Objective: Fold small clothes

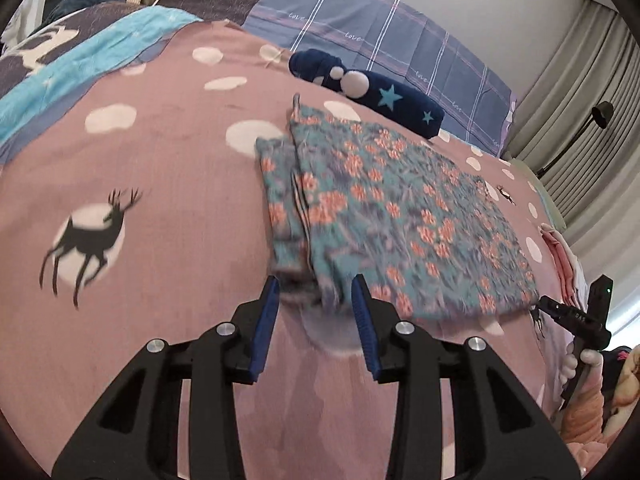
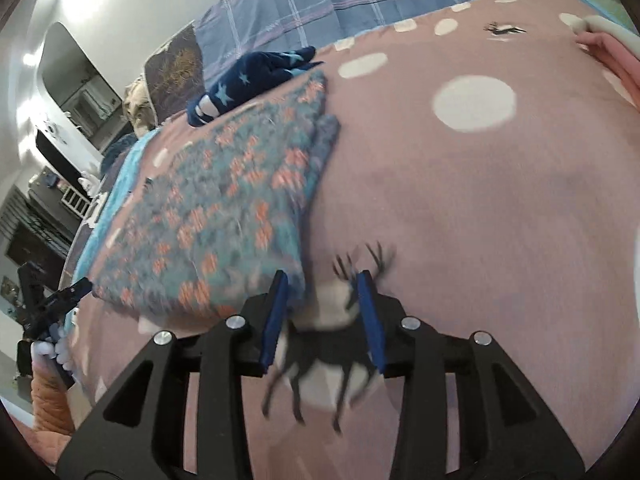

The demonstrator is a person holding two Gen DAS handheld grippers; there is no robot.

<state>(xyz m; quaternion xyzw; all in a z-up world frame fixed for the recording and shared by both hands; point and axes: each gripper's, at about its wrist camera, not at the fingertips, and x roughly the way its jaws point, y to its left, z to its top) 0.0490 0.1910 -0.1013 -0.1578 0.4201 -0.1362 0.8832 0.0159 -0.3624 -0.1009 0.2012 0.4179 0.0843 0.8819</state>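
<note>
On the pink bedspread point(image 1: 168, 184) printed with white spots and black deer lies the folded teal cloth with orange flowers point(image 1: 400, 216), flat and roughly rectangular, with a narrower folded layer showing along its left edge. Beyond its far edge, a rolled navy garment with pale blue stars point(image 1: 384, 96) rests near the blue checked pillow point(image 1: 384, 28) at the head of the bed. Off to the right, a pink and white garment point(image 1: 564, 264) lies at the bedspread's edge, apart from the floral cloth.

At the cloth's near left corner, the left gripper point(image 1: 316, 292) stands with its blue-padded jaws wide apart; the corner sits in the gap between them, and neither pad is pressed on it. At the near right corner, the right gripper point(image 2: 324, 292) is likewise spread wide, its left finger just beside the cloth's edge and its jaws over a deer print on bare bedspread, gripping nothing. From the right wrist view the floral cloth point(image 2: 224, 204) stretches away to the left, and the other gripper's tip shows small at its far corner. No containers are visible.
</note>
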